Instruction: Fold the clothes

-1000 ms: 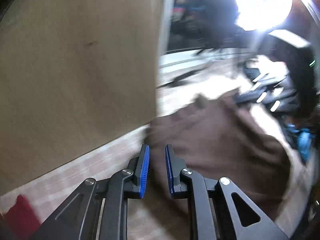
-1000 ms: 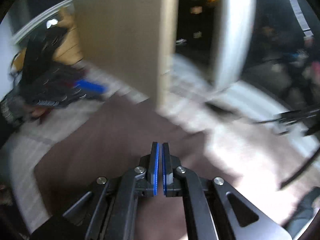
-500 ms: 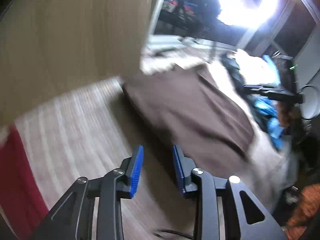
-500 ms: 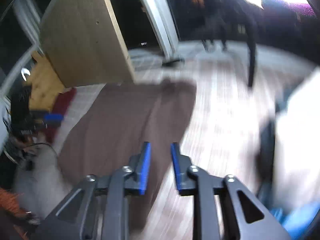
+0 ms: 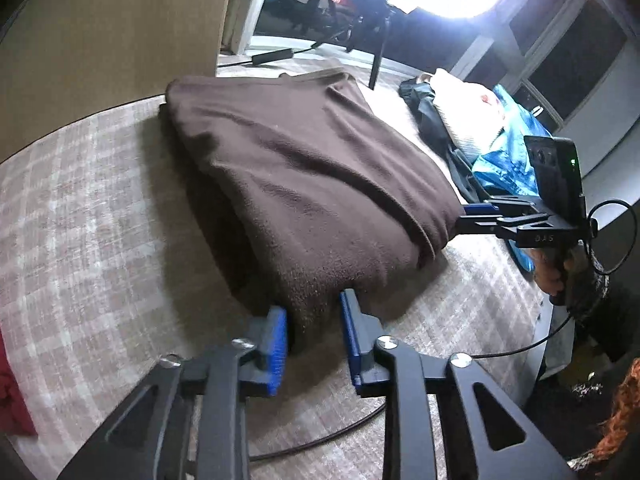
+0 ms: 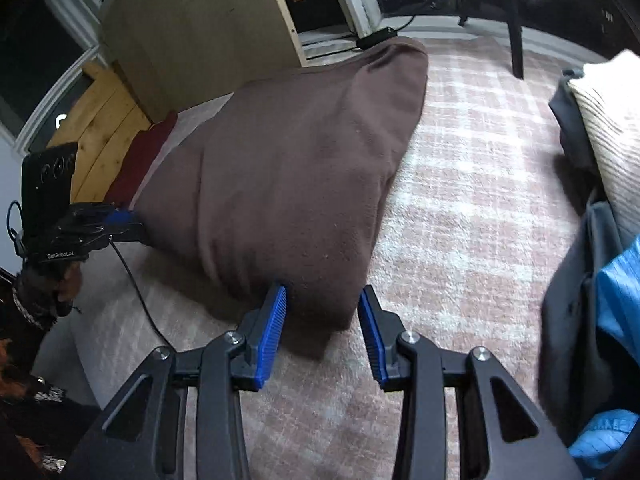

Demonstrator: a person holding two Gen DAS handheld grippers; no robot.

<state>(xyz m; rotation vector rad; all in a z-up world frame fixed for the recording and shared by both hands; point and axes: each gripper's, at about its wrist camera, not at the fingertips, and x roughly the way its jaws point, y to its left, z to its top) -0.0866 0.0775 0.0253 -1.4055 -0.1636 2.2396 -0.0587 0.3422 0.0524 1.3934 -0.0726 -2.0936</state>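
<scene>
Brown fleece garment (image 5: 304, 184): lying folded over on the checked rug (image 5: 80, 240), its two near corners raised. Left gripper (image 5: 314, 334): jaws standing spread, one corner sitting between the blue pads (image 5: 277, 350) at 6 o'clock of the left wrist view. Right gripper (image 6: 322, 326): jaws likewise standing apart, straddling the other corner; whether either pad is pressing the cloth cannot be told. Pile of clothes (image 5: 476, 132): lying at 2 o'clock. Red cloth (image 6: 140, 160): resting at 10 o'clock, beside the wooden cabinet (image 6: 192, 28).

red cloth (image 5: 12, 396) cut off, blue garment (image 6: 616, 296) cropped
</scene>
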